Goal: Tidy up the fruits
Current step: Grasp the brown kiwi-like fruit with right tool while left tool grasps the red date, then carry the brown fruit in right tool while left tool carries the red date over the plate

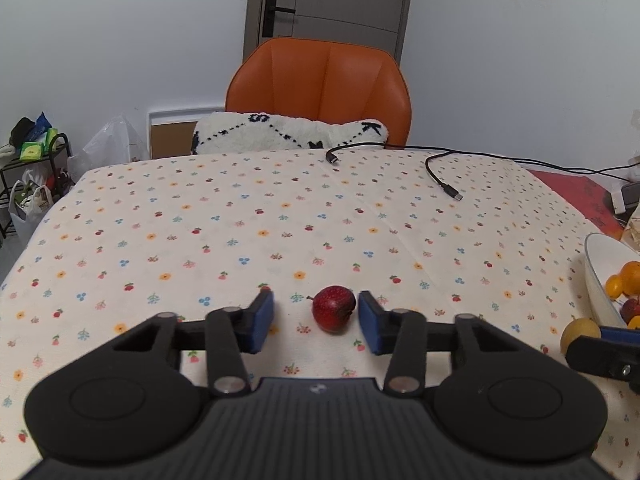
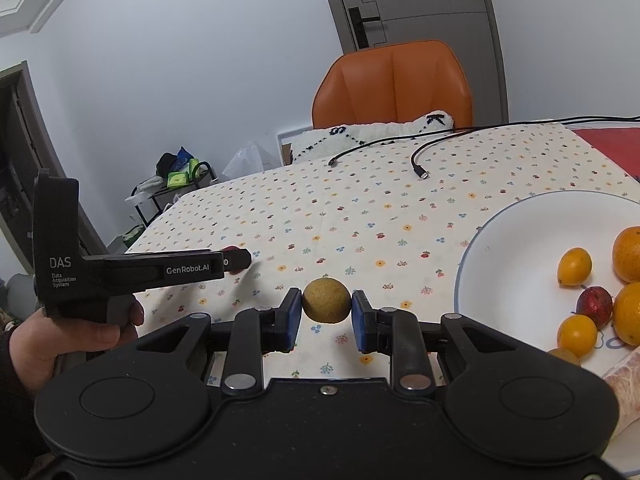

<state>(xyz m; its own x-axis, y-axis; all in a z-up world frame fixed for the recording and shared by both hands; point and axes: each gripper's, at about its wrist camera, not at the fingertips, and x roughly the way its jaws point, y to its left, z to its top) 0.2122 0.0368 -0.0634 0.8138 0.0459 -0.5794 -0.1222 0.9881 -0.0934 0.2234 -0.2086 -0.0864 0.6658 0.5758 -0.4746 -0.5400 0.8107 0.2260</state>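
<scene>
A small dark-red fruit point(image 1: 334, 309) lies on the flowered tablecloth point(image 1: 240, 220) between the fingers of my left gripper point(image 1: 316, 320). That gripper is open; the fruit sits close to the right pad point(image 1: 370, 322) with a clear gap to the left pad. My right gripper point(image 2: 327, 314) is shut on a round yellow-brown fruit point(image 2: 327, 300), both pads pressing its sides, left of the white bowl point(image 2: 500, 264). In the bowl are oranges point(image 2: 628, 254), small yellow-orange fruits point(image 2: 575, 266) and a red fruit point(image 2: 596, 306). The right wrist view also shows my left gripper point(image 2: 236, 260), held by a hand point(image 2: 72, 332).
Two black cables point(image 1: 440, 176) lie on the far part of the table. An orange chair point(image 1: 320, 84) with a white fluffy cushion point(image 1: 288, 134) stands behind the far edge. A red mat point(image 2: 608, 140) covers the far right. A cluttered rack point(image 1: 36, 152) stands on the floor at left.
</scene>
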